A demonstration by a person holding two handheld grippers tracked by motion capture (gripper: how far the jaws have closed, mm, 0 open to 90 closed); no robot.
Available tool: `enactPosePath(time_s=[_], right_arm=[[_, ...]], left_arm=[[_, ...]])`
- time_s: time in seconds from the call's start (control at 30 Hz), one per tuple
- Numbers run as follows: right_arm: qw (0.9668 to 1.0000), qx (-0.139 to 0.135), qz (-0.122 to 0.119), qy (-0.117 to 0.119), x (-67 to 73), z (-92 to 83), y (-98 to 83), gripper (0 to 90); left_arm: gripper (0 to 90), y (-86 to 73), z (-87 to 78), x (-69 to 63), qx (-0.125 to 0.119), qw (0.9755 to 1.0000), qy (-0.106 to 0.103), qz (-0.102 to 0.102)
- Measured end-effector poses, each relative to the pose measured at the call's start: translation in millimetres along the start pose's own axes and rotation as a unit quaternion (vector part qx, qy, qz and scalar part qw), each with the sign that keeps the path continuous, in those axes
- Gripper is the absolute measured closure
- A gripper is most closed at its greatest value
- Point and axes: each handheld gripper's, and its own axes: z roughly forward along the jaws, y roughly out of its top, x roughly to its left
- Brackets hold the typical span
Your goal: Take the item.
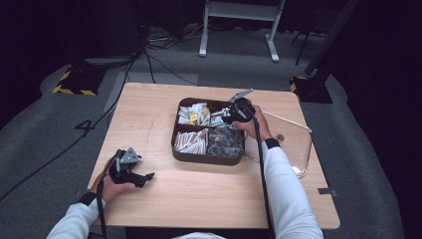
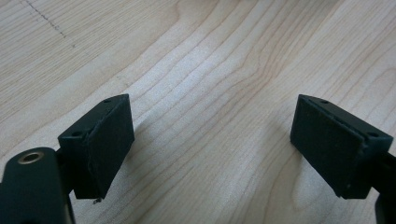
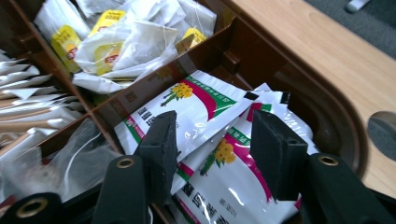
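The right tool (image 3: 212, 154) hangs half open over white flowered sachets (image 3: 205, 105) in the tray's (image 1: 206, 158) corner compartment. Best pinch just the top sachet. The left tool (image 2: 212, 144) rests open above bare tabletop (image 2: 205, 56).

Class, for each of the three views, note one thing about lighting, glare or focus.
High view: table lit, surrounding floor dark. Left gripper view: soft shadows under the left gripper, wood grain sharp. Right gripper view: glare on glossy sachets, near jaws slightly soft.
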Motion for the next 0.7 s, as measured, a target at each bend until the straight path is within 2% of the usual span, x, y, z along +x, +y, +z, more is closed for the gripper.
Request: enactPosePath(time_s=[0.1, 0.3, 0.47, 0.57, 0.6, 0.7], right_arm=[[0.9999, 0.005, 0.005, 0.01, 2.3, 7.6, 1.2, 49.4], [0.9997, 0.002, 0.022, 0.006, 4.1, 13.2, 4.8, 44.2], [0.9997, -0.012, 0.013, 0.018, 9.9, 9.6, 9.5, 44.2], [0.9996, -0.017, 0.01, 0.022, 12.0, 8.3, 11.3, 48.8], [0.9991, -0.018, 0.011, 0.037, 14.8, 9.2, 11.9, 51.0], [0.9991, -0.003, 0.002, 0.042, 19.2, 14.2, 11.7, 57.3]], left_arm=[[13.8, 0.0, 0.0, 0.0, 0.0, 1.0, 0.0, 0.0], [13.8, 0.0, 0.0, 0.0, 0.0, 1.0, 0.0, 0.0], [13.8, 0.0, 0.0, 0.0, 0.0, 1.0, 0.0, 0.0], [13.8, 0.0, 0.0, 0.0, 0.0, 1.0, 0.0, 0.0], [13.8, 0.0, 0.0, 0.0, 0.0, 1.0, 0.0, 0.0], [13.8, 0.0, 0.0, 0.0, 0.0, 1.0, 0.0, 0.0]])
